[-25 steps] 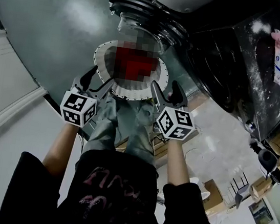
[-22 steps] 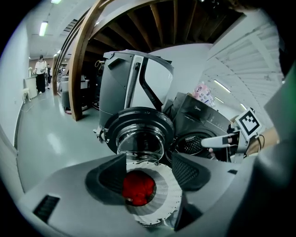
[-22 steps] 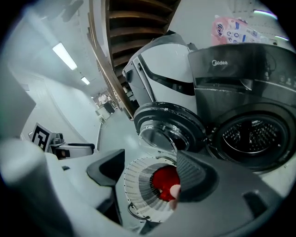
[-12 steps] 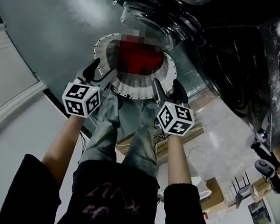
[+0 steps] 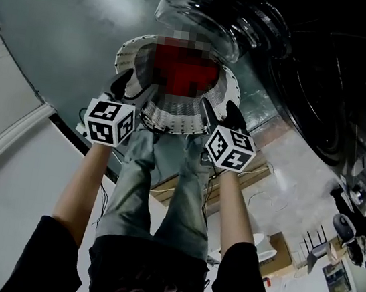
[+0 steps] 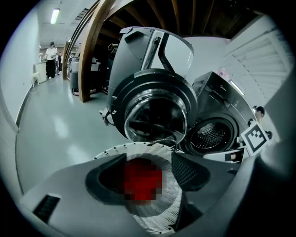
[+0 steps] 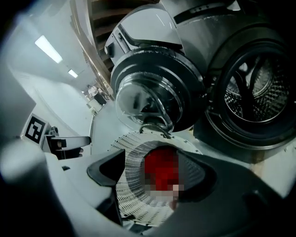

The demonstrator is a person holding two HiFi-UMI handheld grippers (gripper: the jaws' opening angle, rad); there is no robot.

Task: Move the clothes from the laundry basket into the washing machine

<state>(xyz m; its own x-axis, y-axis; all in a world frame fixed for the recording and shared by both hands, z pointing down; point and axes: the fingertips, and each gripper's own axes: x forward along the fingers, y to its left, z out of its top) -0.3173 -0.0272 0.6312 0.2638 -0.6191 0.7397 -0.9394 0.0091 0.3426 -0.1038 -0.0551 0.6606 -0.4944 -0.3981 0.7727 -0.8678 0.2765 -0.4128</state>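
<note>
The left gripper (image 5: 127, 91) and the right gripper (image 5: 220, 115) both hang with jaws spread and nothing between them. I'd say the thing to do is sink them inside the white laundry basket (image 5: 173, 116), clear of its rim, and close on a good bunch of cloth. The red clothes (image 5: 179, 74) lie in the basket just below and ahead of both, untouched, and the washing machine (image 7: 252, 92) stands open beyond.
</note>
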